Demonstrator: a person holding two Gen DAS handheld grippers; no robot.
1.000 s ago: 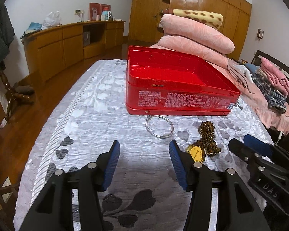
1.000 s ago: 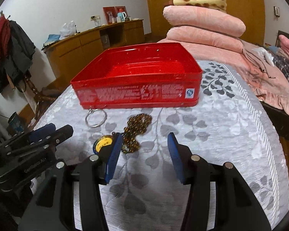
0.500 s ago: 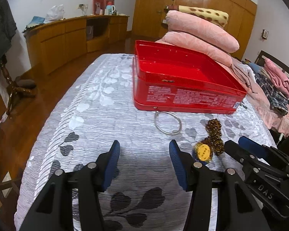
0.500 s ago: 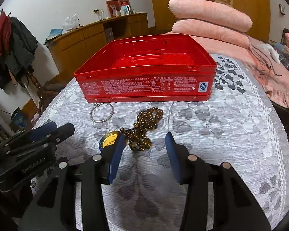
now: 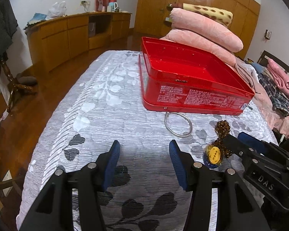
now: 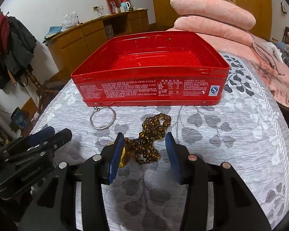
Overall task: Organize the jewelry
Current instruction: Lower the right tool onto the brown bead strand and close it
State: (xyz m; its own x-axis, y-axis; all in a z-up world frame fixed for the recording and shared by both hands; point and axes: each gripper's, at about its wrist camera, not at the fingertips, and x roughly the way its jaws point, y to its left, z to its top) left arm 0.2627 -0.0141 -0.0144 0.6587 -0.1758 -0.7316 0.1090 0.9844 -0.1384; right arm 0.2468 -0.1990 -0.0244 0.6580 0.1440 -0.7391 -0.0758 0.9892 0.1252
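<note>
An open red tin box (image 5: pixel 192 94) (image 6: pixel 150 90) stands empty on the grey flowered bedspread. A silver bangle (image 5: pixel 178 124) (image 6: pixel 102 120) lies just in front of it. A brown bead necklace (image 6: pixel 152 136) (image 5: pixel 222 129) with a gold pendant (image 5: pixel 213 155) lies to the bangle's right. My right gripper (image 6: pixel 144 144) is open, its fingers on either side of the necklace's near end. My left gripper (image 5: pixel 143 150) is open and empty, short of the bangle. The right gripper also shows in the left wrist view (image 5: pixel 242 140).
Stacked pink pillows (image 5: pixel 204 32) lie behind the box. Folded clothes (image 5: pixel 279 84) lie at the right. A wooden sideboard (image 5: pixel 67 36) runs along the far wall. The bed edge drops to a wooden floor (image 5: pixel 19 119) on the left.
Both grippers have moved forward toward the box. The right gripper's fingers now flank the necklace. Both stay open.
</note>
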